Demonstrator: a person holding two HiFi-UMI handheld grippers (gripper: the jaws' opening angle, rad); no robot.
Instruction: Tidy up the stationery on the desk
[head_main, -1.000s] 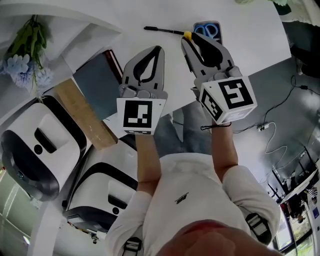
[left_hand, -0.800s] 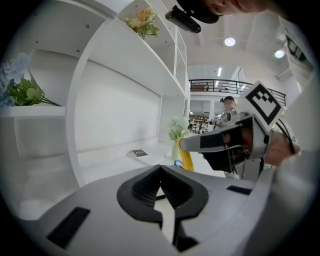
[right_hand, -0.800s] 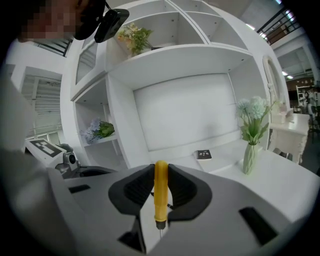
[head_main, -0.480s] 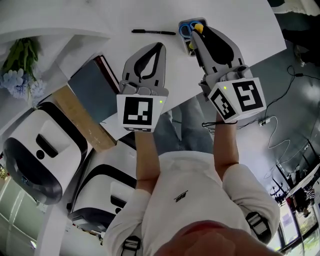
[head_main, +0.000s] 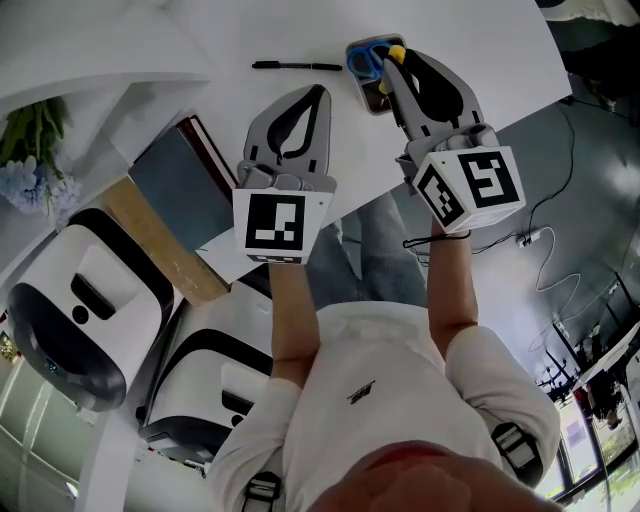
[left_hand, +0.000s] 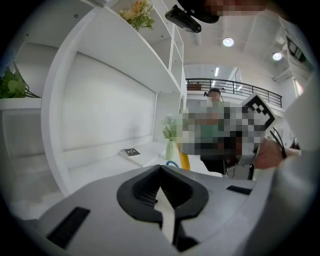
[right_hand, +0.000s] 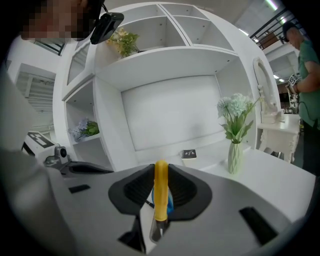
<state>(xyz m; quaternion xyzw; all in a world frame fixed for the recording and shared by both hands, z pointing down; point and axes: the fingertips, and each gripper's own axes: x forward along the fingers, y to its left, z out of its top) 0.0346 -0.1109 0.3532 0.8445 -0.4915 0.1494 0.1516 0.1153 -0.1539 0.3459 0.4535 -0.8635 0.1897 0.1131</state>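
— What is the right gripper (head_main: 408, 62) carrying?
— Its jaws are clamped on a yellow tool (right_hand: 160, 190), whose long axis runs along them. The holder (head_main: 375, 98) with blue scissors (head_main: 366, 60) sits just at its 9 o'clock.
— And the left gripper (head_main: 316, 95)?
— Its jaws are together with nothing between them. The black pen (head_main: 297, 66) lies near its 11 o'clock.

Yellow-handled tool (right_hand: 160, 190) clamped in right tongs (head_main: 402, 68); black pen (head_main: 297, 66) lies on desk (head_main: 500, 60).

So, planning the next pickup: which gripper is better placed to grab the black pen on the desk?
Left. The left gripper is empty, jaws together, pointing toward the black pen. The right gripper is clamped on a yellow tool.
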